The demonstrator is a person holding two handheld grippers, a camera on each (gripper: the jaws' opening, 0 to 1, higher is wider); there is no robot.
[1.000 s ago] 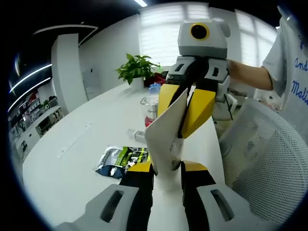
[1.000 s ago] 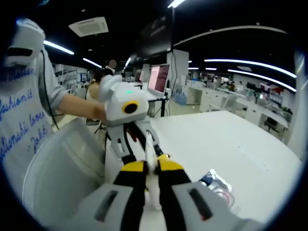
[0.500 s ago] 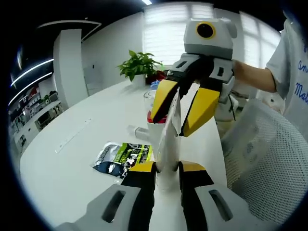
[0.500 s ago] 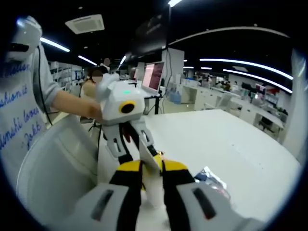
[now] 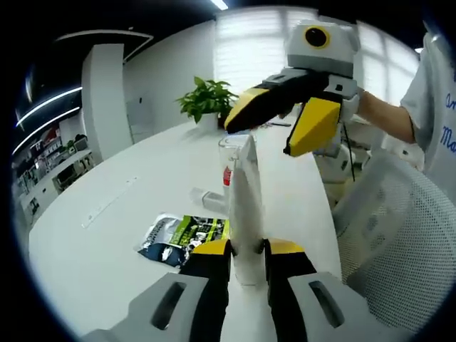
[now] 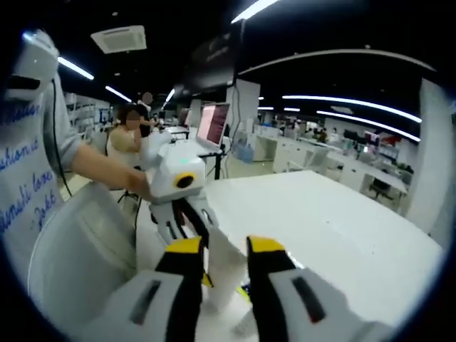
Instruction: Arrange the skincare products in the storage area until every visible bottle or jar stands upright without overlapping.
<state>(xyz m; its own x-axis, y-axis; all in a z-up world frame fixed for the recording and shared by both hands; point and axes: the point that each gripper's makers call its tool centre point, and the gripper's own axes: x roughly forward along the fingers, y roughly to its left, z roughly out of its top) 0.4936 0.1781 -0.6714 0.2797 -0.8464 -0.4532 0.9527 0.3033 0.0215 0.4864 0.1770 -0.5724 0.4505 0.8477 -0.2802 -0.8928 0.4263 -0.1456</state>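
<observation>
Right gripper [image 5: 288, 117] lifted off white pouch [image 5: 242, 206], jaws spread. White table [image 5: 107, 235] in office, plant [image 5: 208, 100] behind. Left gripper [image 5: 246, 249] clamped on pouch, upright.

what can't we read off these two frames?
- Clear cup, left gripper view: the white packet held by the left gripper covers much of it; contents unclear.
- Green pouch, same view: print too small to read.
- White packet, right gripper view: blurred; its lower end is hidden behind the open right gripper.
- Bottles or jars: none can be told apart in either view.
</observation>
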